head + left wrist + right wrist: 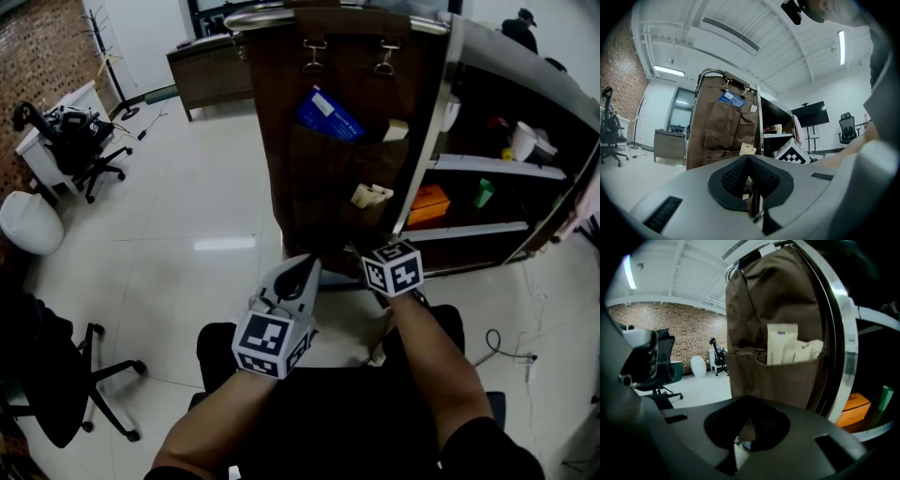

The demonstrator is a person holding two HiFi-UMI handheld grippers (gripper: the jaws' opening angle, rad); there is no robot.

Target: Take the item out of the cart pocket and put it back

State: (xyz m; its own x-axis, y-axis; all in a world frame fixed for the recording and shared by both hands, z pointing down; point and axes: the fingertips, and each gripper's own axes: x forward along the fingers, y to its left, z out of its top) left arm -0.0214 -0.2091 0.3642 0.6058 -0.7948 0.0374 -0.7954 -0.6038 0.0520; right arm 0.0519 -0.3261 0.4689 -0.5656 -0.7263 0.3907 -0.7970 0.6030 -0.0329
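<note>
A brown fabric organizer (314, 178) with pockets hangs on the end of the cart. A blue flat pack (328, 114) sticks out of an upper pocket. Cream packets (370, 197) stand in a lower pocket and fill the right gripper view (787, 345), a short way ahead. My right gripper (749, 420) is shut; a pale sliver shows under its pads and I cannot tell what it is. In the head view only its marker cube (392, 267) shows, just below that pocket. My left gripper (306, 266) is shut with nothing in it, level, short of the cart.
The cart's open shelves to the right hold an orange box (428, 203), a green cup (483, 193) and a white cup (522, 141). Office chairs (56, 384) stand to the left on the tiled floor. A cable (506, 352) lies on the floor at the right.
</note>
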